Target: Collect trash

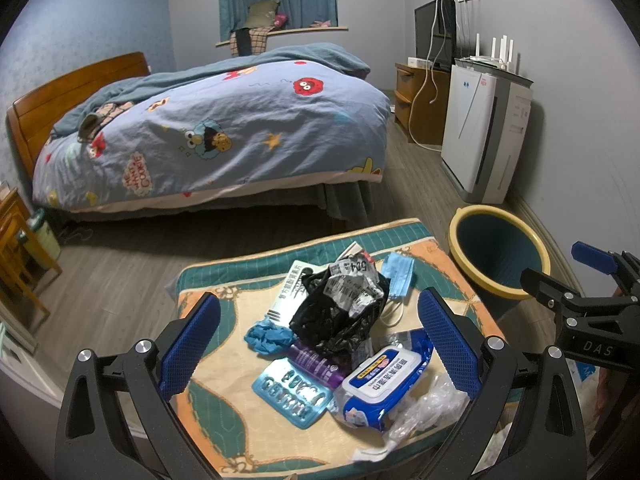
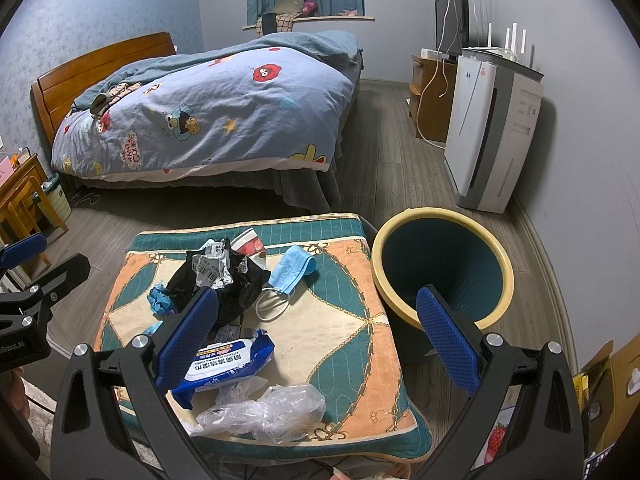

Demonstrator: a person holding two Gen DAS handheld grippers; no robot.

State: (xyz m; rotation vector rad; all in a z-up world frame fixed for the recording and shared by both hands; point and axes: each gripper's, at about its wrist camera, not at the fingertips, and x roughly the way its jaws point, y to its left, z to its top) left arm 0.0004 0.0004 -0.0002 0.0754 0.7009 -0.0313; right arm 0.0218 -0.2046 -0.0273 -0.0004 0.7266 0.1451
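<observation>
Left gripper [image 1: 318,344]: spread wide, gripping nothing, poised above the trash on the cushion [image 1: 224,320].
Right gripper [image 2: 316,334]: likewise released, empty, over the cushion's edge nearest the bin [image 2: 442,268].
Wipes pack [image 2: 224,364]: lay flat on the cushion's near part, long axis slanting from near-left toward far-right.
Black bag [image 2: 224,280]: crumpled mid-cushion beside a blue mask [image 2: 292,270].
Clear plastic [image 2: 268,410]: at the cushion's near edge.
Bin: upright on the floor, just right of the cushion.
</observation>
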